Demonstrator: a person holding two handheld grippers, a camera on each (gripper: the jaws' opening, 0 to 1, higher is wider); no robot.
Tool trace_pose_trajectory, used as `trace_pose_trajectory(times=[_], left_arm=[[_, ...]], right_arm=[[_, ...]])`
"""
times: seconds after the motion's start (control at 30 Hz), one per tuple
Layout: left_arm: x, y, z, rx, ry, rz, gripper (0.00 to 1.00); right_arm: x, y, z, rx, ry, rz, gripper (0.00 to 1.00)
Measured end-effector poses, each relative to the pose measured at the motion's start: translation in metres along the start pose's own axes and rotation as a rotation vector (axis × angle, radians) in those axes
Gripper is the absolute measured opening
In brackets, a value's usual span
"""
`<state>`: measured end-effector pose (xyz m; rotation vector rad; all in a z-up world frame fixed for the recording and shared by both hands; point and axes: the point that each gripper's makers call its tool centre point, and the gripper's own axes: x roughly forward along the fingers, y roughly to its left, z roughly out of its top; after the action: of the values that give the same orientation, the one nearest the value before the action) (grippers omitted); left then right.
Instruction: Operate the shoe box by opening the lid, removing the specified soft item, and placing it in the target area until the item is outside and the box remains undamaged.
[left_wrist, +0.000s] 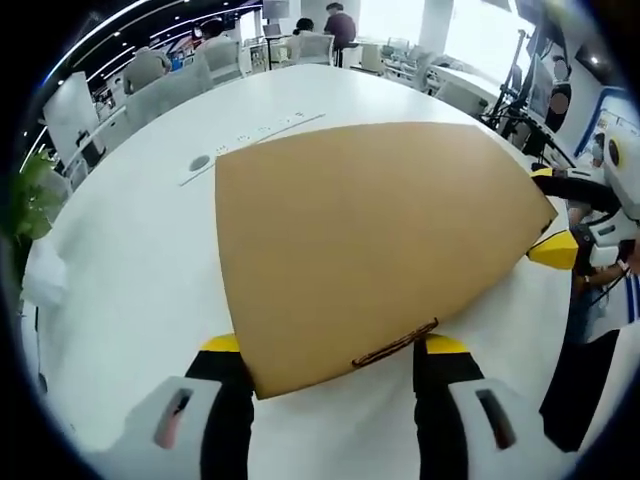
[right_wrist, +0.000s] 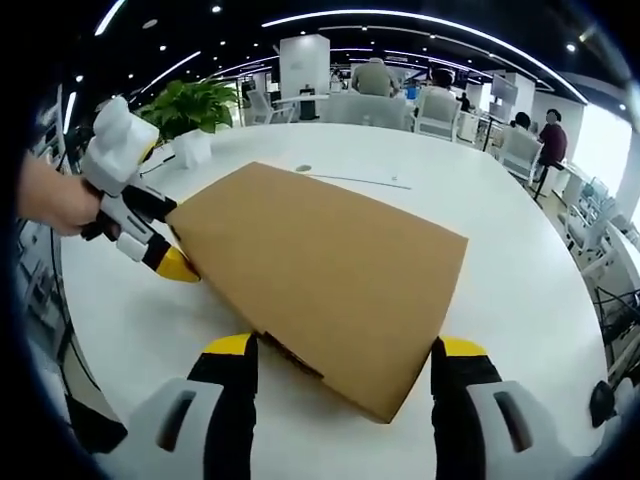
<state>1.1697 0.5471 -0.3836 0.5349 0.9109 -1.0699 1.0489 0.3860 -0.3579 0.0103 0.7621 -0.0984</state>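
- Brown flat cardboard shoe box (left_wrist: 370, 245), lid down, lies on the round white table (left_wrist: 140, 290); no soft item can be seen outside it.
- Left gripper (left_wrist: 335, 350), black with yellow tips: jaws spread apart at the box's near edge, one on each side of a corner, grasping nothing.
- Right gripper (right_wrist: 345, 350): jaws likewise spread, straddling the box's near edge beside a small dark slot; nothing clamped.
- In the right gripper view the left gripper appears at the box's far corner, yellow tip against it, held by a hand (right_wrist: 50, 200).
- Green potted plant (right_wrist: 195, 105) stands beyond the box, well apart.
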Motion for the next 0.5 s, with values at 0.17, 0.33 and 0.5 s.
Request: trace_pose_trajectory(times=[0.17,0.33,0.5], left_arm=[[0.0044,0.0033,-0.0014,-0.008,-0.007,0.006,0.64],[0.0008,0.0014,-0.0034,-0.016,-0.013,0.011,0.64],[0.0036,0.0045,-0.0046,-0.02,-0.028,0.011,0.64]], right_arm=[[-0.0003,0.0006,-0.0001,-0.005,-0.002,0.004,0.71],[0.0,0.0009,-0.0002,-0.01,-0.001,0.01,0.71],[0.0003,0.0013,-0.0001,-0.019,0.014,0.02,0.71]])
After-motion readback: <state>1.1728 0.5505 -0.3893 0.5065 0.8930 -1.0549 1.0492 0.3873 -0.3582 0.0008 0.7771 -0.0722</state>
